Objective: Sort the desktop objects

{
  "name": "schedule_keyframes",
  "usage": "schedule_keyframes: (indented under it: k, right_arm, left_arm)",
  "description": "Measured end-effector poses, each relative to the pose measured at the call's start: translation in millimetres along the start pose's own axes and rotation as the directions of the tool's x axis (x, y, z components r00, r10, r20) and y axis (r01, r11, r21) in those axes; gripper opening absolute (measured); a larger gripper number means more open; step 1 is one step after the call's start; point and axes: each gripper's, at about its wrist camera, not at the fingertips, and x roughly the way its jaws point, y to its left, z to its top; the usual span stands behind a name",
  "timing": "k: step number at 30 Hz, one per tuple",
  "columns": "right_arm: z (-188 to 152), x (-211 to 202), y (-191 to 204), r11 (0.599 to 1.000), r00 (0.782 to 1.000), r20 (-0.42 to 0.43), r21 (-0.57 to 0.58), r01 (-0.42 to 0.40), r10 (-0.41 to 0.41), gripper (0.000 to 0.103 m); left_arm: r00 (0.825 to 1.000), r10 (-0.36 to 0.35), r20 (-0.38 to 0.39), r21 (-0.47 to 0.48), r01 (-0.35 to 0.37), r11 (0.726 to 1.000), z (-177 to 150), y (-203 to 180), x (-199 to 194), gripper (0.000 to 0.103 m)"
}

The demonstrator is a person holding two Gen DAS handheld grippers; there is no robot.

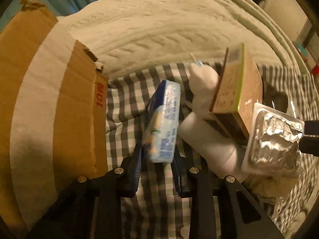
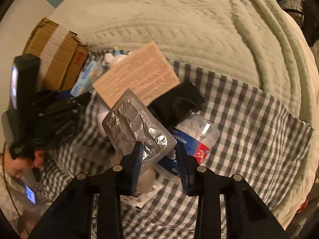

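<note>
My left gripper (image 1: 157, 157) is shut on a blue-and-white tissue pack (image 1: 162, 123) and holds it above the checked cloth (image 1: 123, 107). The pack also shows in the right wrist view (image 2: 87, 77). My right gripper (image 2: 159, 153) holds a foil blister pack (image 2: 135, 127) by its corner, lifted over the pile; it also shows in the left wrist view (image 1: 275, 139). A tan printed box (image 2: 137, 73) leans behind it, also in the left wrist view (image 1: 239, 93). A white plush toy (image 1: 203, 87) and a white cylinder (image 1: 209, 139) lie beside the tissue pack.
A cardboard box (image 1: 59, 103) stands at the left of the cloth. A clear water bottle with blue-red label (image 2: 191, 139) and a black object (image 2: 177, 101) lie under the blister pack. A pale quilted blanket (image 2: 179, 20) covers the bed beyond.
</note>
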Motion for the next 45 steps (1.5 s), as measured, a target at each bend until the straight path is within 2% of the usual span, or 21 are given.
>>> schedule_keyframes:
  k: [3,7,9,10,16,24,25,26,27,28,34,38,45]
  right_arm:
    - [-3,0,8,0.999,0.999,0.001,-0.022,-0.037,0.037,0.032]
    - [11,6,18,0.997,0.998,-0.007,-0.040,-0.069,0.069,0.035]
    - [12,9,23,0.996,0.997,-0.020,-0.039,-0.081,0.081,0.060]
    - [12,11,23,0.996,0.997,-0.017,-0.030,-0.080,0.079,0.064]
    - [15,26,29,0.994,0.994,-0.038,-0.025,-0.104,0.103,0.065]
    - [18,35,63,0.979,0.989,-0.041,-0.138,-0.149,0.145,0.064]
    - [18,37,63,0.978,0.988,-0.046,-0.142,-0.150,0.145,0.062]
    - [19,39,65,0.979,0.988,-0.050,-0.142,-0.149,0.143,0.047]
    - [19,42,66,0.978,0.987,-0.061,-0.138,-0.154,0.147,0.027]
    - [20,46,67,0.978,0.985,-0.079,-0.131,-0.162,0.152,0.021]
    - [28,36,72,0.977,0.984,-0.063,-0.124,-0.171,0.165,0.017]
    - [31,19,77,0.976,0.987,-0.028,-0.147,-0.162,0.159,0.007]
    - [22,-17,84,0.975,0.993,0.031,-0.193,-0.109,0.117,0.007]
  left_arm:
    - [1.000,-0.005,-0.008,-0.014,0.005,1.000,0,-2,2,0.029]
    - [1.000,-0.006,-0.013,-0.026,0.005,1.000,0,1,3,0.030]
    - [1.000,-0.009,-0.012,-0.018,0.009,1.000,1,1,5,0.030]
    - [1.000,-0.006,-0.014,-0.012,0.006,1.000,1,1,6,0.031]
    - [1.000,-0.022,-0.012,-0.012,0.022,1.000,3,1,10,0.031]
    - [0.999,-0.040,0.026,0.025,0.039,0.999,2,5,14,0.024]
    - [0.998,-0.049,0.030,0.024,0.049,0.999,2,6,13,0.023]
    - [0.998,-0.061,0.034,0.022,0.060,0.998,2,7,12,0.023]
    - [0.997,-0.070,0.035,0.022,0.069,0.997,1,8,11,0.022]
    - [0.996,-0.081,0.034,0.022,0.080,0.997,-2,5,8,0.021]
    - [0.994,-0.104,0.038,0.050,0.102,0.994,-6,9,0,0.019]
    - [0.993,-0.110,0.046,0.044,0.108,0.993,-11,6,-10,0.019]
    - [0.990,-0.122,0.070,0.036,0.120,0.992,-12,8,-31,0.018]
